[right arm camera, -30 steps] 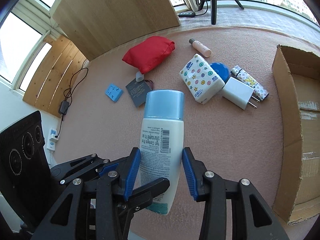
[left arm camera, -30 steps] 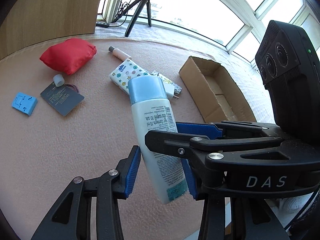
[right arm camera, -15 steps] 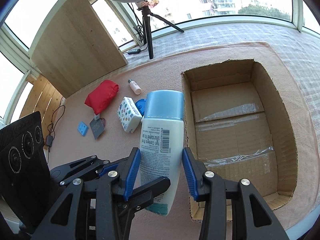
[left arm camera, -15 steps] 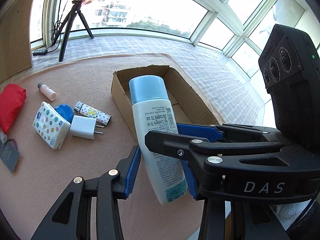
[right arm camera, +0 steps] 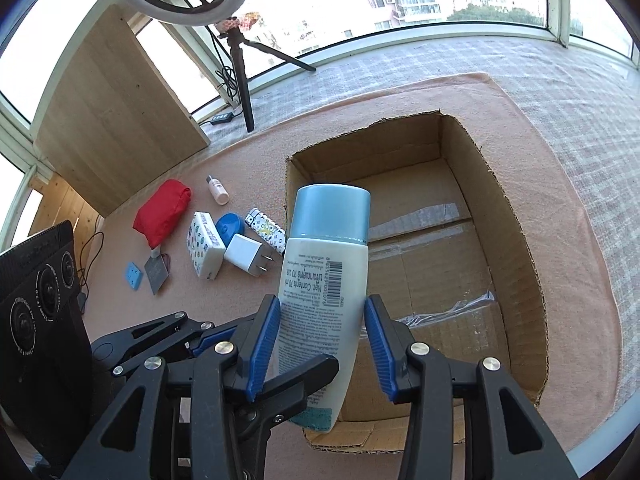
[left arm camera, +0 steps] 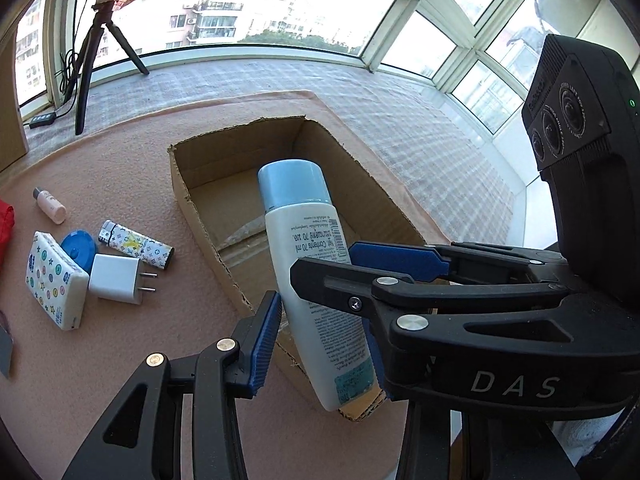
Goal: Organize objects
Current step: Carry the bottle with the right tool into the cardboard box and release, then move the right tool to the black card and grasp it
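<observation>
R gripper (right arm camera: 322, 344) was clamped on the bottle (right arm camera: 324, 292), blue pads on both sides of the lower body. L gripper (left arm camera: 320, 332) also bracketed it: near pad touching, far pad hidden behind R's arm, so can't tell if L was gripping. Bottle's long axis ran fwd along the fingers, blue cap leading, tilted slightly. It hung over the near-left corner of the open cardboard box (right arm camera: 516, 216), which looked empty. Judgement: R is the carrier; drop pt lies straight ahead & down. Charger (left arm camera: 116, 278), tissue pack (left arm camera: 54, 284) etc. sat on the pink mat (left arm camera: 100, 360) beside the box's left wall.
</observation>
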`<state>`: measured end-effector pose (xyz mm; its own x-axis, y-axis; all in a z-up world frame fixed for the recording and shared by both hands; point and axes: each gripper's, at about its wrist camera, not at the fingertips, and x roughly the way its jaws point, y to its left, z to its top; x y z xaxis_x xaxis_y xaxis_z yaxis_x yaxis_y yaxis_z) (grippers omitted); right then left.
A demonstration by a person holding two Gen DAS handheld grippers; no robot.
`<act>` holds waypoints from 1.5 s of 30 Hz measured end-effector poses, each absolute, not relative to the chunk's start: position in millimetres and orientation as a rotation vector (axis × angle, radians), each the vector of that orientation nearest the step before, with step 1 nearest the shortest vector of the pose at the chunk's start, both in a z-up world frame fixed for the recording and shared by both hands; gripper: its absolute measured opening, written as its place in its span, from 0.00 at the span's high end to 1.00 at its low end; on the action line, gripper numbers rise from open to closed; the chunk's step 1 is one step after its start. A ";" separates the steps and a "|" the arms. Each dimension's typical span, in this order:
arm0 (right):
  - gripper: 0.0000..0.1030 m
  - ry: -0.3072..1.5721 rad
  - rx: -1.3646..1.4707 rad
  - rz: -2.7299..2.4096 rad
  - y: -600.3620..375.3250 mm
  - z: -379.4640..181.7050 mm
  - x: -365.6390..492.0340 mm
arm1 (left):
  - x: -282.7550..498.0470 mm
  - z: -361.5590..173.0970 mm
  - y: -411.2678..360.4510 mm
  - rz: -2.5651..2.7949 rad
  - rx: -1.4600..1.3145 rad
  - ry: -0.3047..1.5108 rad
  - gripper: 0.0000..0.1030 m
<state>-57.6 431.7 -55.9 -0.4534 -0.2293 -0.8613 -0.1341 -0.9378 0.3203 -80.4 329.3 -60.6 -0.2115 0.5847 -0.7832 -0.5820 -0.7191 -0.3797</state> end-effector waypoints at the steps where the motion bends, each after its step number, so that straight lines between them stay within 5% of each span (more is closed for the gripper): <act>1: 0.48 -0.530 1.610 -2.590 432.4 -55.7 -57.1 | -81.1 -61.0 329.5 1.994 -1.294 0.004 0.55; 18: 0.41 -0.518 1.511 -2.656 412.3 -44.3 -56.2 | -77.7 -57.4 266.1 2.093 -1.307 -0.032 0.55; 45: 0.34 -0.083 1.516 -2.327 181.8 -81.1 -153.6 | -29.6 -103.3 -10.3 2.432 -1.547 -0.347 0.53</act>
